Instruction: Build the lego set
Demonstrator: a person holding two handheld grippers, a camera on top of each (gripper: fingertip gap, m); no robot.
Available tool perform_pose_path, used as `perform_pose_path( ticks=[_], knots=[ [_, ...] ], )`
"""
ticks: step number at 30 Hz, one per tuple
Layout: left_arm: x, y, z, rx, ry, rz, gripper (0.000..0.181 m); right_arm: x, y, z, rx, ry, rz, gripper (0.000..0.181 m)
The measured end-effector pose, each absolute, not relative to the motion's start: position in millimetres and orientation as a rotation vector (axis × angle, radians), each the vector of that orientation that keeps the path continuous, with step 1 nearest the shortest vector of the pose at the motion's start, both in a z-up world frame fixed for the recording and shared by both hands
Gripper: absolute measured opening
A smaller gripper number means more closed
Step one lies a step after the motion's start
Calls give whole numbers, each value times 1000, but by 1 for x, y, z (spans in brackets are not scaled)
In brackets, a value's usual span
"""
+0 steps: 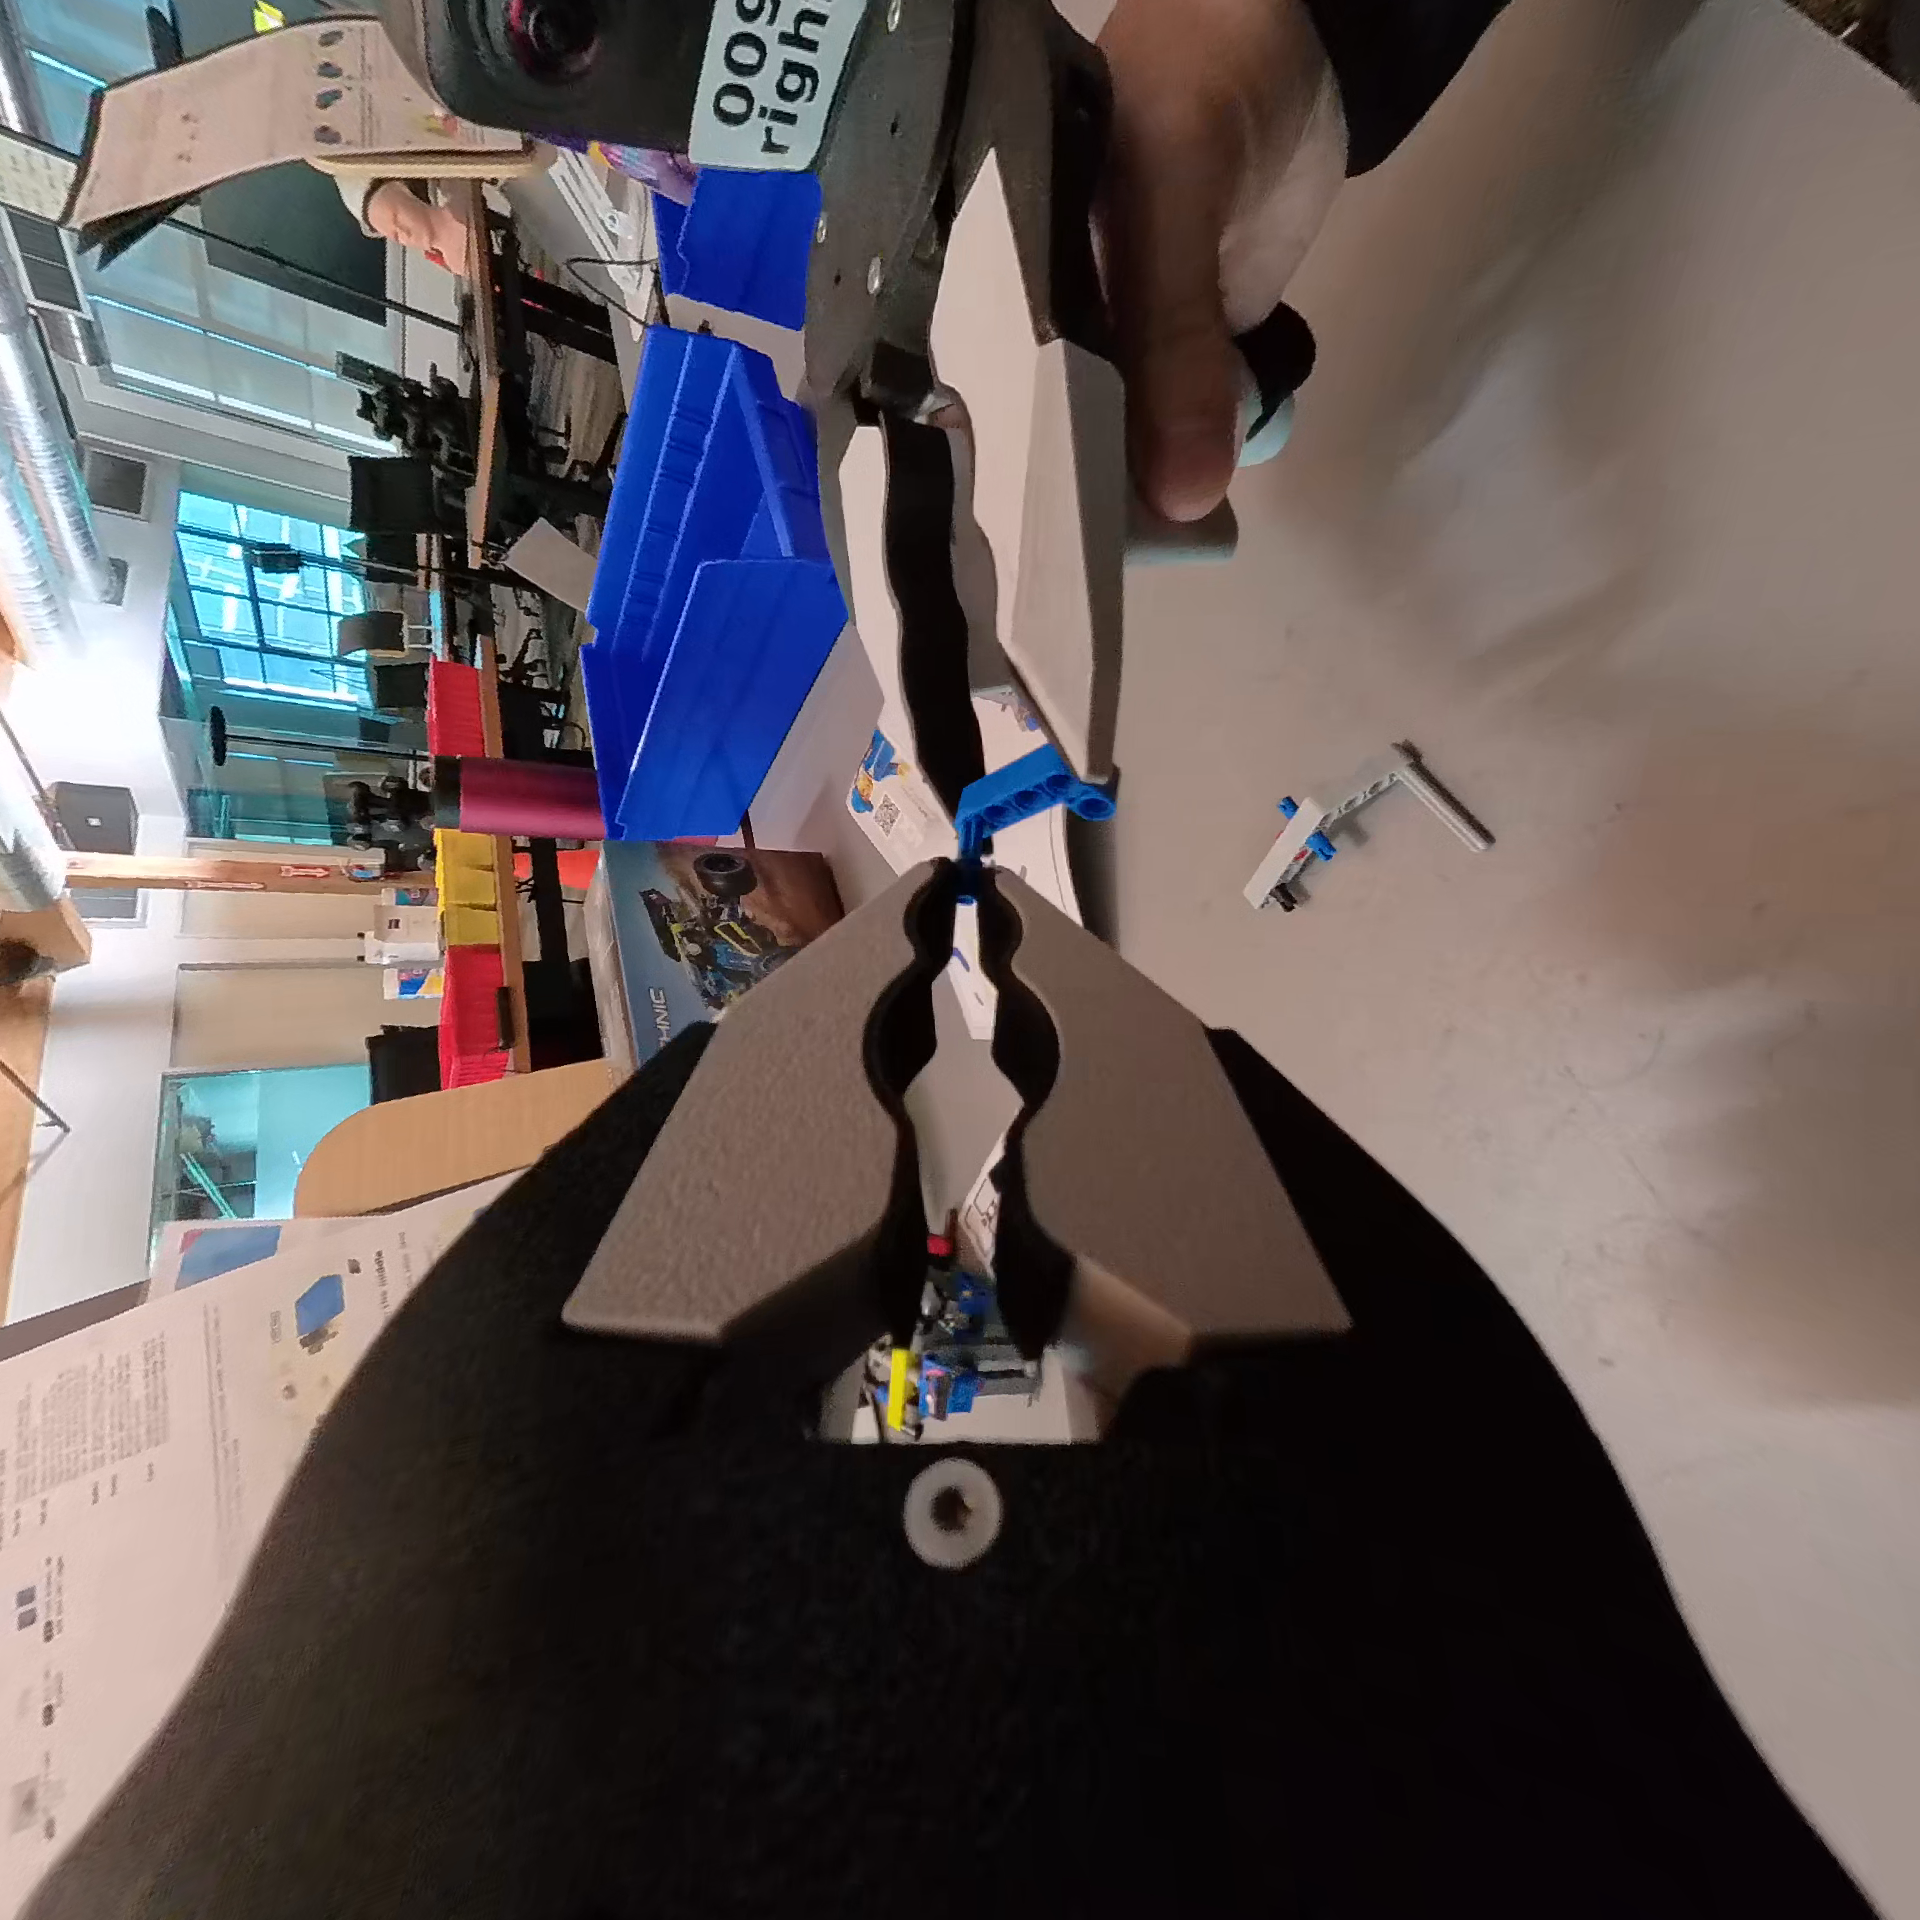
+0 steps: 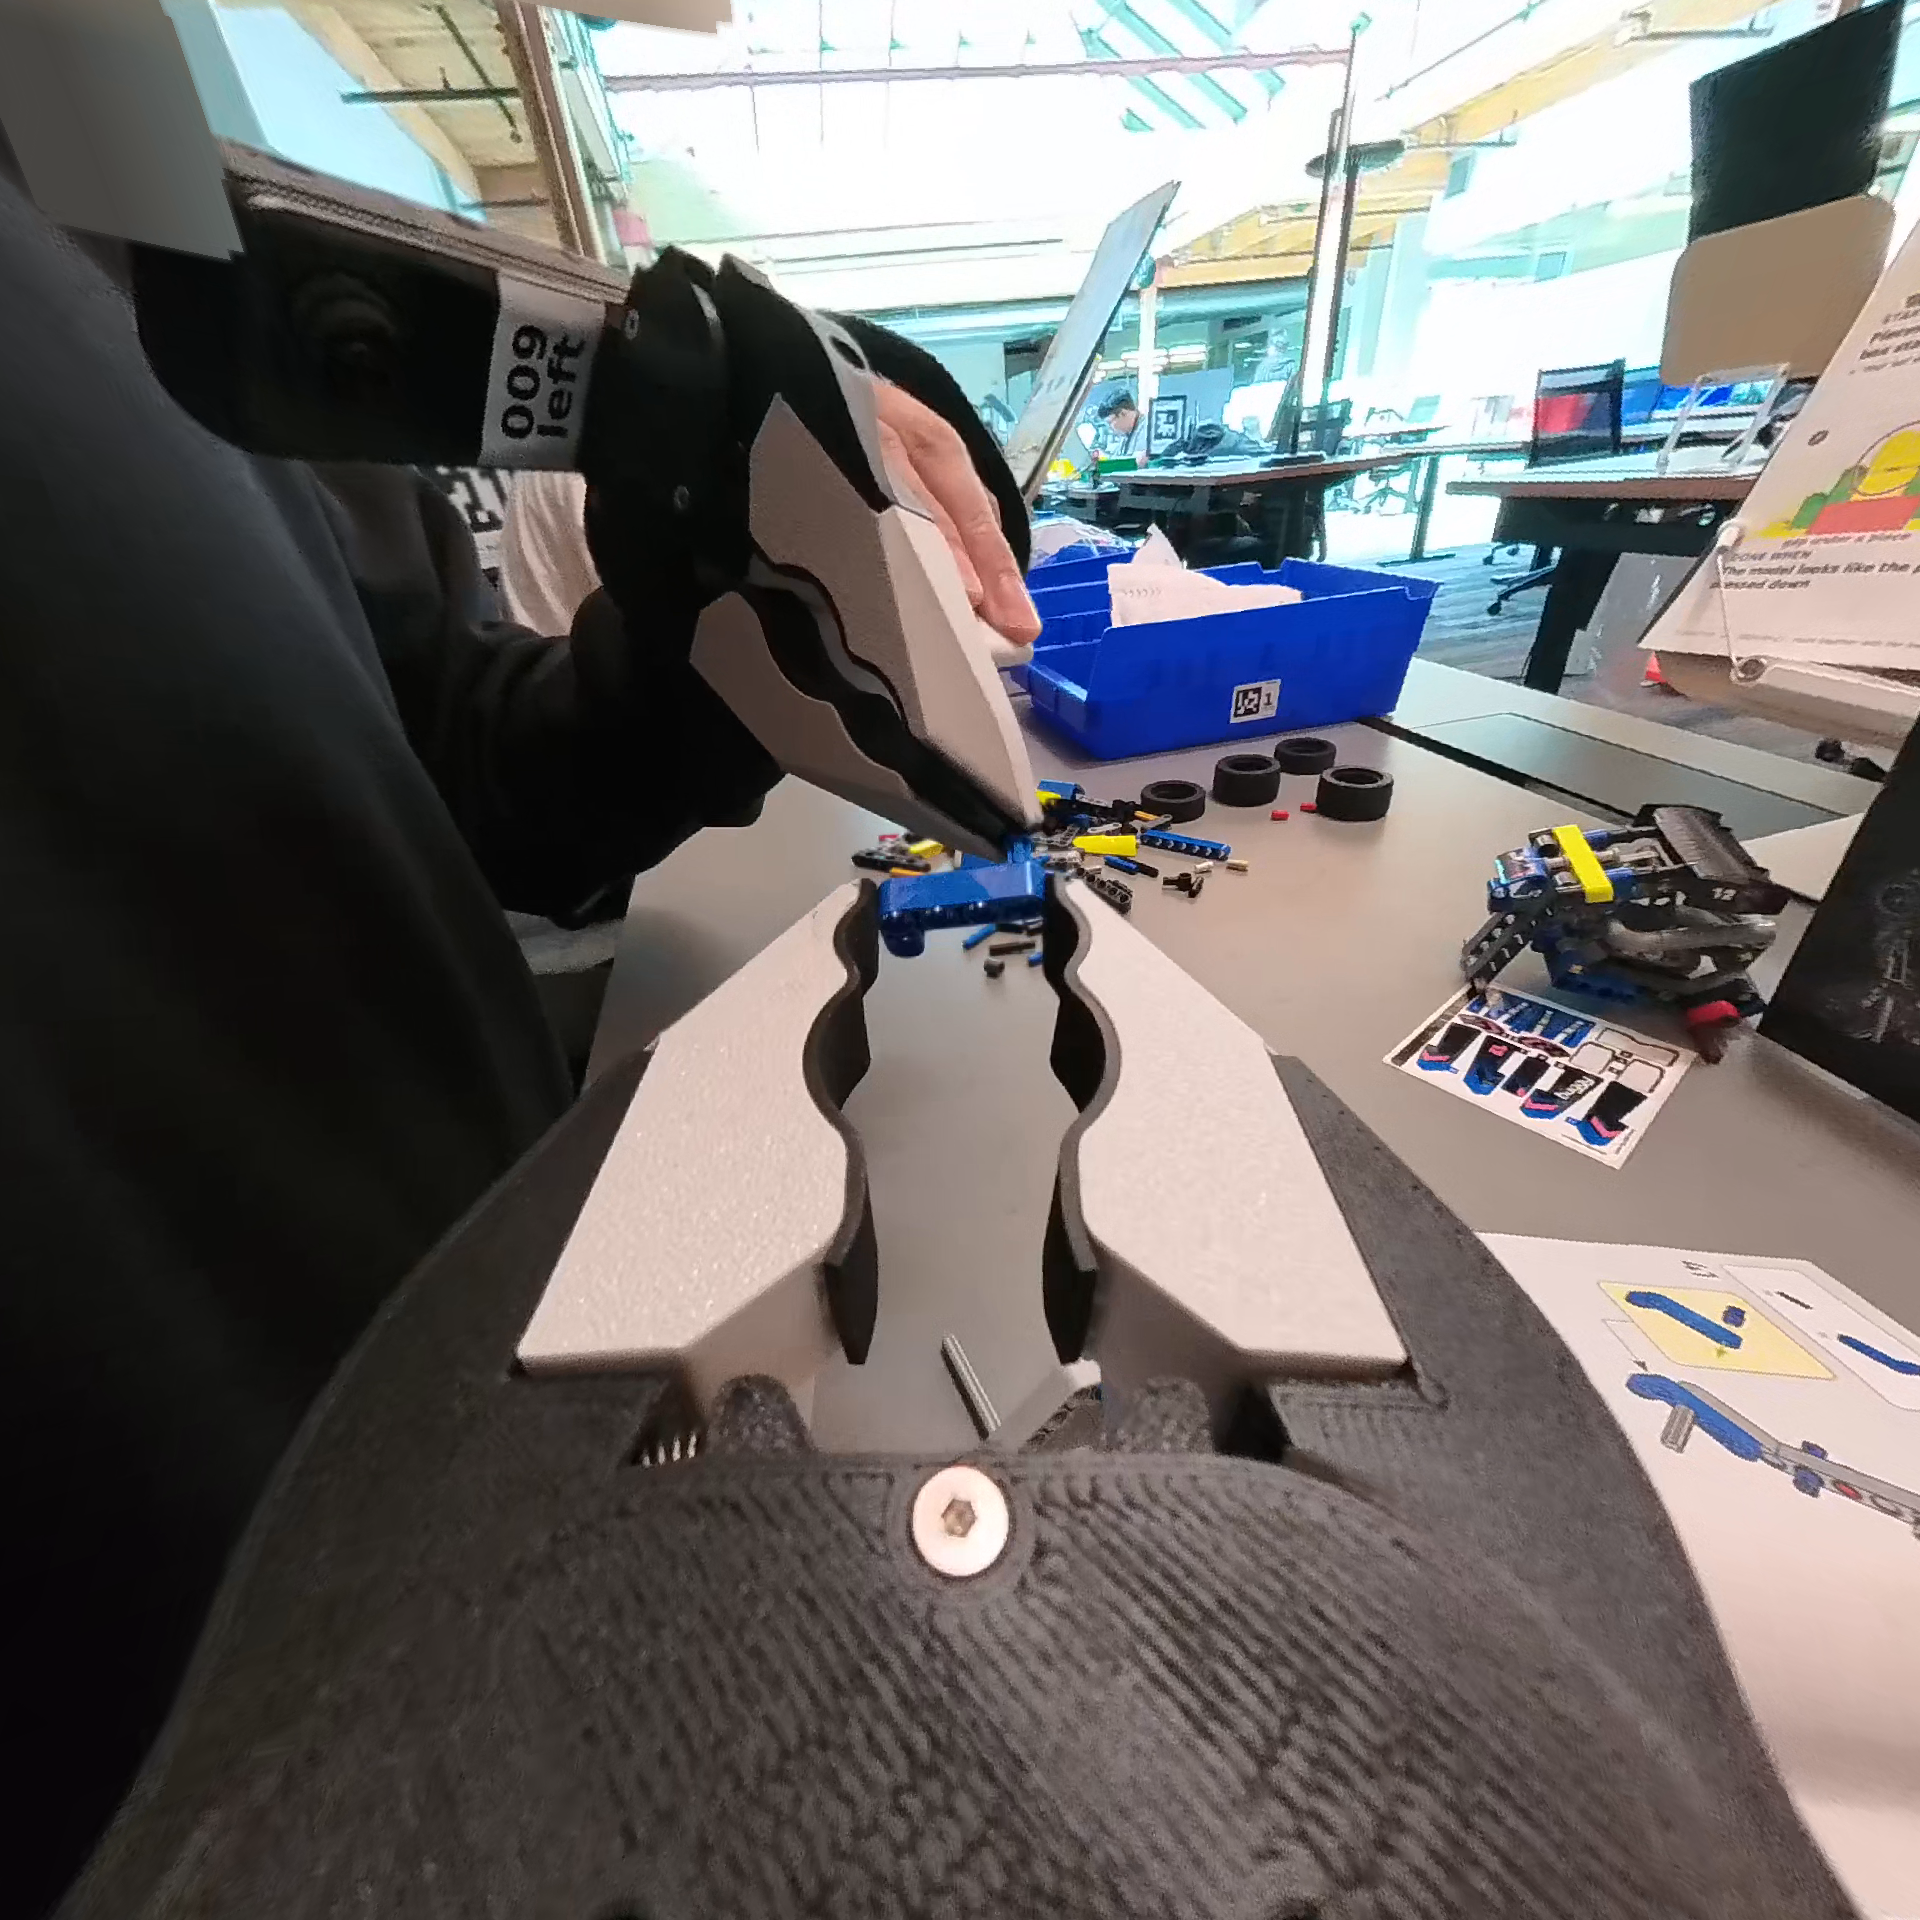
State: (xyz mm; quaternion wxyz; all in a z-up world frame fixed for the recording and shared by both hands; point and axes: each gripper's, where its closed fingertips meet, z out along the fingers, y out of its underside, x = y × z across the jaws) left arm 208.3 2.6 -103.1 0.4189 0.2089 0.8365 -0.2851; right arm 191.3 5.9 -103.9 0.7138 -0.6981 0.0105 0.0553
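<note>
My right gripper (image 2: 961,896) is shut on a blue angled beam (image 2: 935,902), which spans the gap between its fingertips above the grey table (image 2: 1299,935). My left gripper (image 1: 966,883) is shut on a small blue pin (image 1: 966,871). The pin's end meets the beam (image 1: 1029,798). In the right wrist view the left gripper (image 2: 1013,831) comes down from the upper left onto the beam's top right end. In the left wrist view the right gripper (image 1: 1034,790) reaches in from above, held by a hand.
A half-built blue, black and yellow model (image 2: 1621,914) stands at the right beside a sticker sheet (image 2: 1538,1070). Loose parts (image 2: 1122,847), three tyres (image 2: 1247,779) and a blue bin (image 2: 1216,665) lie behind. An instruction booklet (image 2: 1766,1403) is near right. A small white subassembly (image 1: 1340,831) lies on the table. The tips of both grippers are at nearly the same place.
</note>
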Motion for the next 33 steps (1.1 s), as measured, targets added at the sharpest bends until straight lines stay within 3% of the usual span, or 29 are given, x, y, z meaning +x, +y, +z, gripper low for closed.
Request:
perform_pose_path(
  ticks=[8,15,33],
  knots=[
    [210,3,-103,618,2022,-562,0,192,6,-103,-1513,98,247,31],
    [211,4,-111,598,2096,-512,0,195,7,-116,-1692,-38,-92,31],
    [208,8,-131,148,2557,-904,1,199,10,-136,-1908,-403,-659,31]
  ],
)
